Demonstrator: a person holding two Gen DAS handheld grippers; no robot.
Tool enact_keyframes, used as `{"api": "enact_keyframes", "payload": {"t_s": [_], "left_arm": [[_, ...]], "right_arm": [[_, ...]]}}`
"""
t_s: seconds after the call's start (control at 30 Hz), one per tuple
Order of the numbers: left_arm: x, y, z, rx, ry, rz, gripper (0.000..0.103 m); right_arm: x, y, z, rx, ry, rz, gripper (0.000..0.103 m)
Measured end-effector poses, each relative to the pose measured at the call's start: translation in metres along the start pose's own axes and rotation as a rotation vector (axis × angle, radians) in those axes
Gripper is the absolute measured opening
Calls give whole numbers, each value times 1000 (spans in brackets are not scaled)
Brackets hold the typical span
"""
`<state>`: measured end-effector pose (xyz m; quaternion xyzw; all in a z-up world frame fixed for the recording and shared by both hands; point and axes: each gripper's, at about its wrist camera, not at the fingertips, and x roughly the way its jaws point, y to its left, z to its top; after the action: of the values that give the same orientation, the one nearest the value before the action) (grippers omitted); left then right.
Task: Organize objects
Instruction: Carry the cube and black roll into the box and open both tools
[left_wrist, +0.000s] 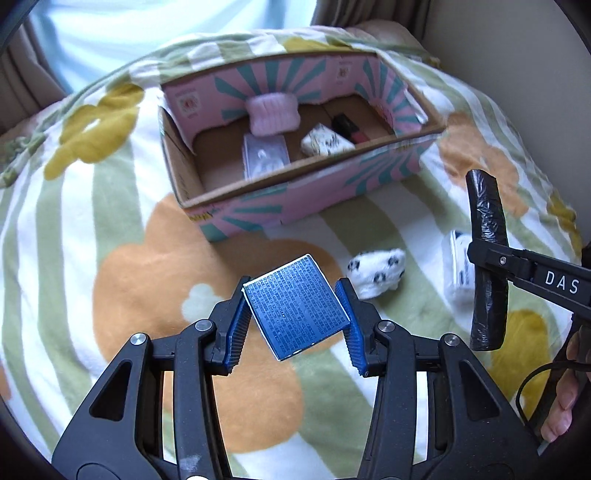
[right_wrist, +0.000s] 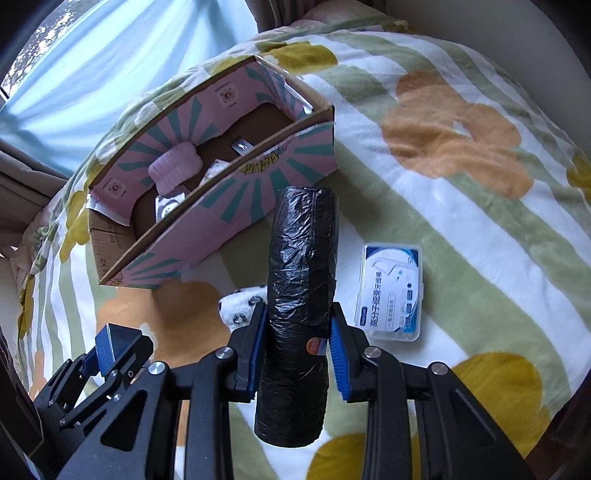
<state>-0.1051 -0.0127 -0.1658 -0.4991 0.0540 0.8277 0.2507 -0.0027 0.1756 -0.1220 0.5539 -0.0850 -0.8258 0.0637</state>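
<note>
My left gripper (left_wrist: 294, 317) is shut on a small blue printed box (left_wrist: 295, 306), held above the blanket in front of the pink cardboard box (left_wrist: 295, 199). My right gripper (right_wrist: 298, 343) is shut on a black roll of bin bags (right_wrist: 301, 295), held upright; the same roll (left_wrist: 487, 258) shows at the right of the left wrist view. The cardboard box (right_wrist: 229, 221) holds a pink fluffy item (left_wrist: 272, 112), a clear packet (left_wrist: 264, 155), a white patterned cloth (left_wrist: 325, 142) and a black and red object (left_wrist: 349, 129).
A white spotted cloth (left_wrist: 376, 271) lies on the flowered blanket (left_wrist: 122, 258) between the grippers. A clear floss-pick case (right_wrist: 391, 291) lies right of the roll. A window with a pale curtain (right_wrist: 92, 74) stands beyond the bed. A hand (left_wrist: 565, 398) holds the right gripper.
</note>
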Motion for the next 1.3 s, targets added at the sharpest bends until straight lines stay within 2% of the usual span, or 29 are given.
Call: {"api": "enact_keyframes", "payload": {"t_s": [0.27,0.43,0.5,0.67,0.93,1.3], "left_arm": [[-68,-12,34,-88,-57,50,42],[-105,-23,45,-168,-75,83,42],[-116,-29,45,-184,-68,80,42],[-127,-46,31,-225,-47,120,42],[-130,-60,22,-278,-35,131,42],[-112,-55,47,-324,-34,162,42]], "right_arm": [[-56,11,38,-223,-40,79,29],[-90,13,52,-352,-16,150,29],[-97,13,54,-404,5,147,29],[-109,4,48,-493,27,187,29],[-110,-4,43,-565,49,253,29],[-92,2,85,-654,34,315,29]]}}
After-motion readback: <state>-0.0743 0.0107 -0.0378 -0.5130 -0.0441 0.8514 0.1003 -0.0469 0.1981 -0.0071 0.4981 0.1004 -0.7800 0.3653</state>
